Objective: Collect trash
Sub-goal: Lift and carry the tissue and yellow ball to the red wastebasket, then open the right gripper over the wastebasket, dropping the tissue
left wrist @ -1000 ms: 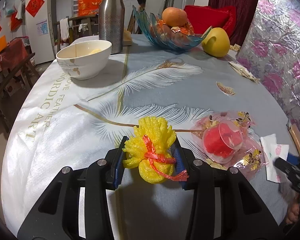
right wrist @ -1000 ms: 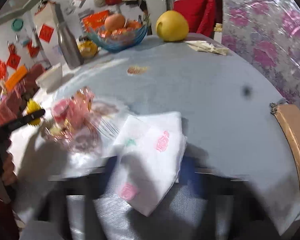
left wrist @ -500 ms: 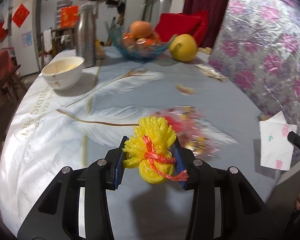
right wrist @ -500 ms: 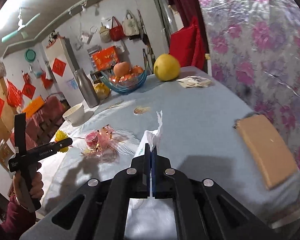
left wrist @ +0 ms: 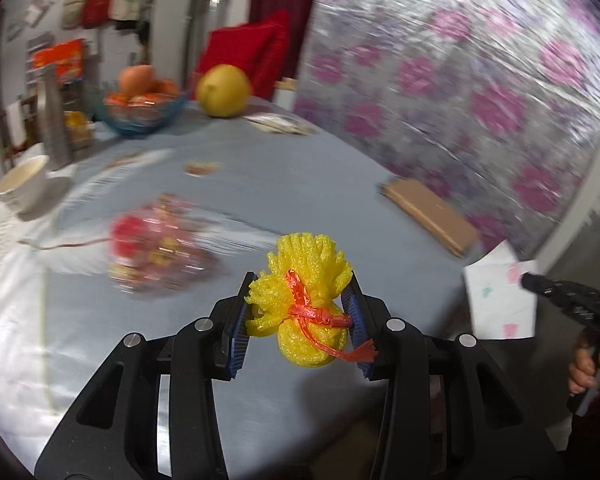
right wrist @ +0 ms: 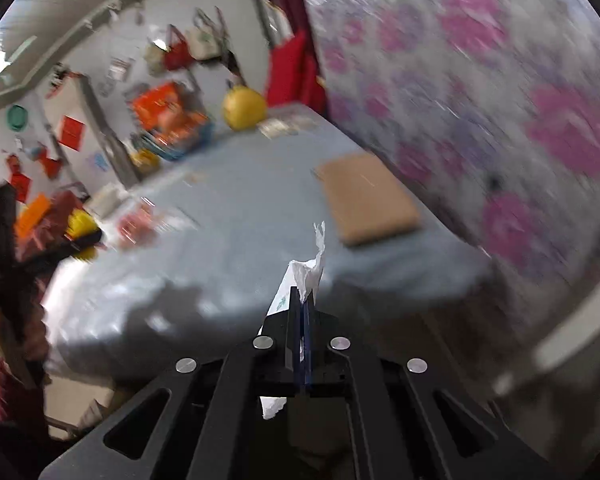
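Left gripper (left wrist: 300, 312) clamped: we hold the yellow foam fruit net tied with red ribbon (left wrist: 306, 300) between its blue pads, above the grey tablecloth (left wrist: 260, 184) | right gripper (right wrist: 302, 300) pinched together on the white flower-printed paper napkin (right wrist: 306, 276), off the table edge

Black plastic grippers (left wrist: 300, 312) (right wrist: 302, 300) with blue ribbed finger pads (left wrist: 238, 332), silver screws; bare-skinned hand (left wrist: 588, 364), dark red sleeve.

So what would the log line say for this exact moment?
left gripper: shut on yellow foam net | right gripper: shut on napkin | red wrapper: on table
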`<state>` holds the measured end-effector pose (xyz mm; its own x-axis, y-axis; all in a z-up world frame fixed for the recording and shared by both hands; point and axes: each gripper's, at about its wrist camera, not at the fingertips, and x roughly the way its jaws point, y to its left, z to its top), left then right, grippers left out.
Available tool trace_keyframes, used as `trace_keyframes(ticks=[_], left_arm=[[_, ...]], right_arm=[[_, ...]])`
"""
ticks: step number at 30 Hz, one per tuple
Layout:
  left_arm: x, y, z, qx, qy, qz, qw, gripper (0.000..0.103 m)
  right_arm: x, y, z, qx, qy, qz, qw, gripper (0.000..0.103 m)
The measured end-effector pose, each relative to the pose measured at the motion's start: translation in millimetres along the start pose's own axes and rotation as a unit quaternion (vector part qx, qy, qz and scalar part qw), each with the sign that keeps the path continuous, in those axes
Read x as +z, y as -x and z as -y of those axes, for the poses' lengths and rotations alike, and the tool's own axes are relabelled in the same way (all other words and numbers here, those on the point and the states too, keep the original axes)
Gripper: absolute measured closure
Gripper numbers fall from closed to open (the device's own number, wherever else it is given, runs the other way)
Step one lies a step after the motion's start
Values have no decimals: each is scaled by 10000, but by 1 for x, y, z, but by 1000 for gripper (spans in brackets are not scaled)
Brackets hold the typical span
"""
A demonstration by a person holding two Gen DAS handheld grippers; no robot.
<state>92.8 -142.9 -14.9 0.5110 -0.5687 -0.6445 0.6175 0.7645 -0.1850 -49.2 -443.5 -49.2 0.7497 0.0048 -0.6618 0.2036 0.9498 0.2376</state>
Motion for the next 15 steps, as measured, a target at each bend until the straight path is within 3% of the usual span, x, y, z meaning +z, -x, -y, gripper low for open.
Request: trace_keyframes(ticks=[5, 12, 13, 15], left_arm=[[-12, -21, 41, -353, -300, -317, 9984, 60], [-28, -62, 106, -729, -926, -824, 9896, 60], [-31, -68, 113, -774, -995, -894, 9880, 60], [-38, -83, 130, -863, -1162, -1099, 9833, 60]], right_arm=[[-46, -32, 58, -613, -314, -708, 9951, 101], [-127, -128, 135, -1049, -936, -1914, 9714, 96], [-138, -141, 145, -1107, -1059, -2111, 9654, 79], [-150, -149, 157, -1118, -1283, -2161, 9614, 62]])
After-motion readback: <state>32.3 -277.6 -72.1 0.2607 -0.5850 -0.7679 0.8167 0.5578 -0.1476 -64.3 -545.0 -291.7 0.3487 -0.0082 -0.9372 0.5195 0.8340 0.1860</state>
